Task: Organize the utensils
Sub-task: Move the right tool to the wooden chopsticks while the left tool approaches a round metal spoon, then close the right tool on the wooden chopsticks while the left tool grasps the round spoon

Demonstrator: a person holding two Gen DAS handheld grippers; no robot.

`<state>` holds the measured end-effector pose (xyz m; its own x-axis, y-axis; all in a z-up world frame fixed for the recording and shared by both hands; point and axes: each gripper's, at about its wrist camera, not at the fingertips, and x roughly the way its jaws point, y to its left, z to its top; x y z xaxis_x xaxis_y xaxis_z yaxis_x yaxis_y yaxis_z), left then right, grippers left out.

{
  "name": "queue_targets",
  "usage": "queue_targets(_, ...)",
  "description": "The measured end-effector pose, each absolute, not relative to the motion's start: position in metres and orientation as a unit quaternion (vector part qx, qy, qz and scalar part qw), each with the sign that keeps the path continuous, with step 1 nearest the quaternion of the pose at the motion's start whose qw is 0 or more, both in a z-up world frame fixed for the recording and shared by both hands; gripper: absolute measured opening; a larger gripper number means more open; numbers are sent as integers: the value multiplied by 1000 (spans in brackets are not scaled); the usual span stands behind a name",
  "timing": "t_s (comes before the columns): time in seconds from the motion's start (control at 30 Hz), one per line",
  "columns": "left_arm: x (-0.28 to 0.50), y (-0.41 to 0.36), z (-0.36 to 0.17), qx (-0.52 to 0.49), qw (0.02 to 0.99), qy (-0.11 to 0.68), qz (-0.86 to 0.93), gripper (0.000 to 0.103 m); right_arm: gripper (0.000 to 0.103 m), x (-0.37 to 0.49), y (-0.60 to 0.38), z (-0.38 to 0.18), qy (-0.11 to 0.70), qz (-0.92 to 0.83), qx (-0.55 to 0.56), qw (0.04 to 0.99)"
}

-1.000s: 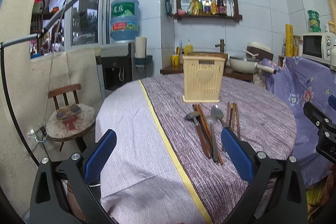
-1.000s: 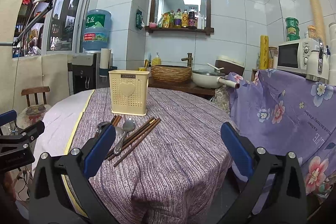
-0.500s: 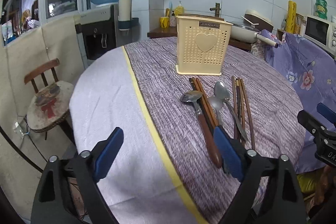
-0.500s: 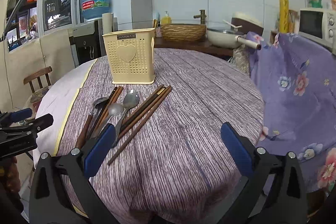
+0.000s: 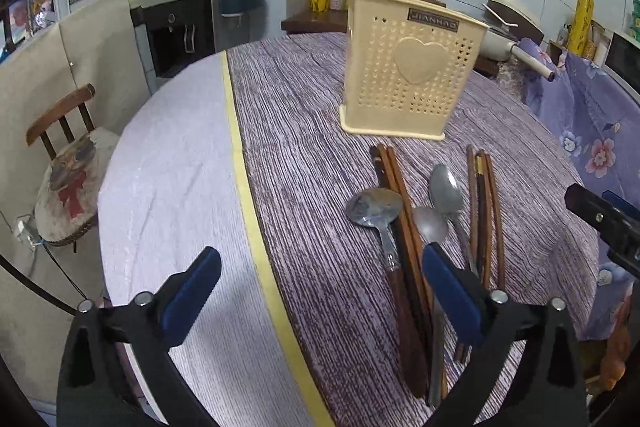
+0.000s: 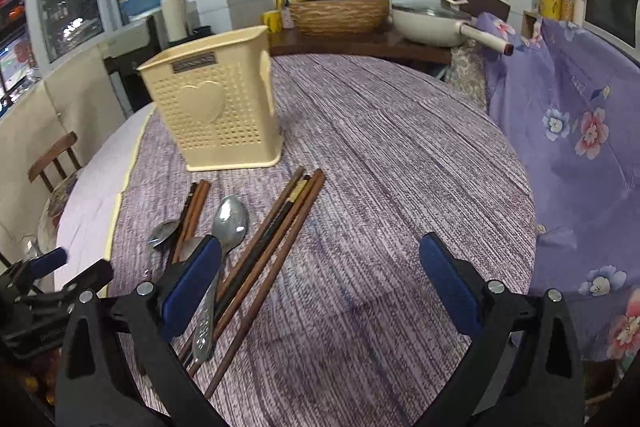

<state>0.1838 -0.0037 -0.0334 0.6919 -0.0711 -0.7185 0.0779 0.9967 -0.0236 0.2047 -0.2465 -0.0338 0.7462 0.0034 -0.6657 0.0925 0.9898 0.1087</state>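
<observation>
Lying by left claw [image 5: 320, 291], utensils [image 5: 424, 227]

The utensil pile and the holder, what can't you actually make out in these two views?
- Inside of the cream holder: both views see only its perforated walls; contents unknown.
- Near ends of the chopsticks and spoon handle: right wrist view, covered by the right tongs' blue pad.
- Holder label: blurred in the right wrist view.
- Chopstick count: stacked, uncertain.

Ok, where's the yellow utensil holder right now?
The utensil holder stands upright on the purple tablecloth, just beyond the tips of the chopsticks and spoons; nothing touches it.
</observation>
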Motion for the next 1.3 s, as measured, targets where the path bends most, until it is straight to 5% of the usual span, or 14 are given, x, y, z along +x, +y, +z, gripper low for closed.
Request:
queue_targets(0.4,202,-20,-31,28,924,378,-45,99,97,262,-246,-54,407,-19,58,911)
queue_targets(0.57,201,-30,-35,51,920,385,-49,97,74,281,-253,-65,437,-50,58,896)
queue_targets(0.77,202,-35,-41,58,914,397,-56,78,49,295,-257,-77,466,-39,93,879)
queue_targets(0.93,204,-35,-46,49,908,412,-63,67,41,302,-249,-81,479,-25,94,872)
queue_targets(1.13,206,-34,-52,49,901,427,-63,56,20,311,-244,-86,495,-34,87,864)
queue_targets(1.3,206,-32,-54,34,895,438,-71,53,18,322,-250,-89,512,-21,104,852)
